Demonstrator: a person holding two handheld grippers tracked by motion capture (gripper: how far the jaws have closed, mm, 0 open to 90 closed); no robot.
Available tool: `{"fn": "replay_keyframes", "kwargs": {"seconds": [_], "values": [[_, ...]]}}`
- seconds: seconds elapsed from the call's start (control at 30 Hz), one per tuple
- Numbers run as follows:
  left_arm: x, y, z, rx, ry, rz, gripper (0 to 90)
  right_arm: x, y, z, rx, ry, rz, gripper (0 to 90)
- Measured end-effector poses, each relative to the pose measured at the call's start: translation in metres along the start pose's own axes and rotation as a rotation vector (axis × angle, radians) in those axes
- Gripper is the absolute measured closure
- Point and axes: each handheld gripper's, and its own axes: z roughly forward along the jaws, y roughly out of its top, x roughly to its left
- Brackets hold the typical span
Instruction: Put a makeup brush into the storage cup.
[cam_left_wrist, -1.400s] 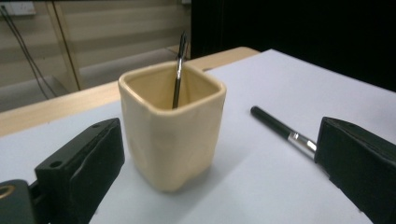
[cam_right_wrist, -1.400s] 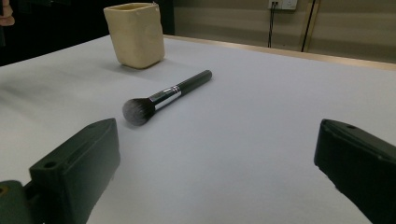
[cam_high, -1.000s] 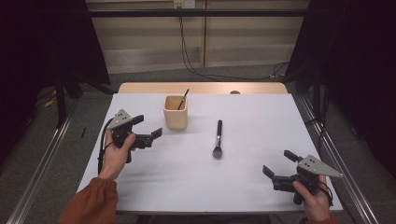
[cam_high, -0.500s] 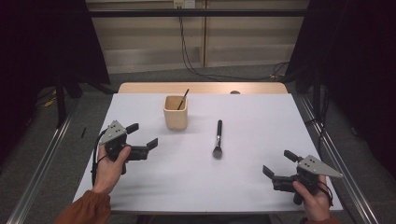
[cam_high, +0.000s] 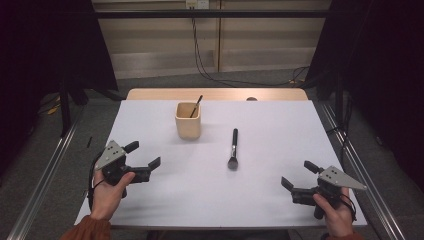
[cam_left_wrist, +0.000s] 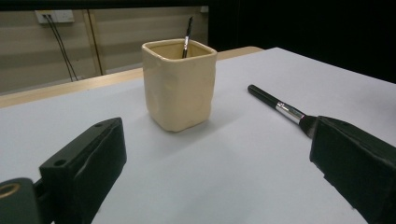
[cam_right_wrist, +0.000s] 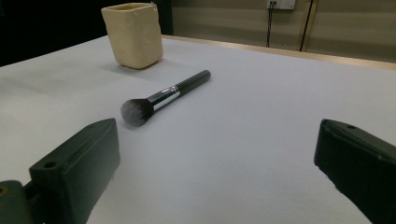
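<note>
Cream cup, black brush silver ferrule, white table

High view looking forward and down over the whole table. Gripper views low, near the surface, from left and right near corners, sharing cup and brush.

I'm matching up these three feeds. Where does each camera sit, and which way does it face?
High view: above the person's side, looking forward and down on the table; both hands and tongs show, left tongs, right tongs.
Left gripper view: rides the left tongs, facing the cup.
Right gripper view: rides the right tongs, facing the makeup brush.
All three share cup and brush.
</note>
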Motion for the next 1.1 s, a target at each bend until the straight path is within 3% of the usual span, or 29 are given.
{"fn": "replay_keyframes", "kwargs": {"seconds": [0.07, 0.33, 0.47, 0.73, 1.1], "values": [[0.000, -0.005, -0.006, -0.013, 0.007, -0.007, 4.0, 0.000, 0.000, 0.000, 0.000, -0.001, 0.000, 0.0], [-0.004, -0.014, -0.015, 0.018, 0.031, -0.006, 4.0, 0.000, 0.000, 0.000, 0.000, -0.002, 0.000, 0.0], [-0.005, -0.025, -0.021, 0.034, 0.063, -0.011, 3.5, 0.001, 0.001, 0.000, 0.002, 0.001, -0.004, 0.0], [-0.010, -0.033, -0.034, 0.047, 0.062, -0.035, 3.6, 0.000, 0.001, 0.000, -0.008, -0.008, 0.006, 0.0], [-0.018, -0.037, -0.044, 0.061, 0.091, 0.002, 3.6, 0.001, 0.001, -0.003, -0.019, 0.004, 0.000, 0.0]]}}
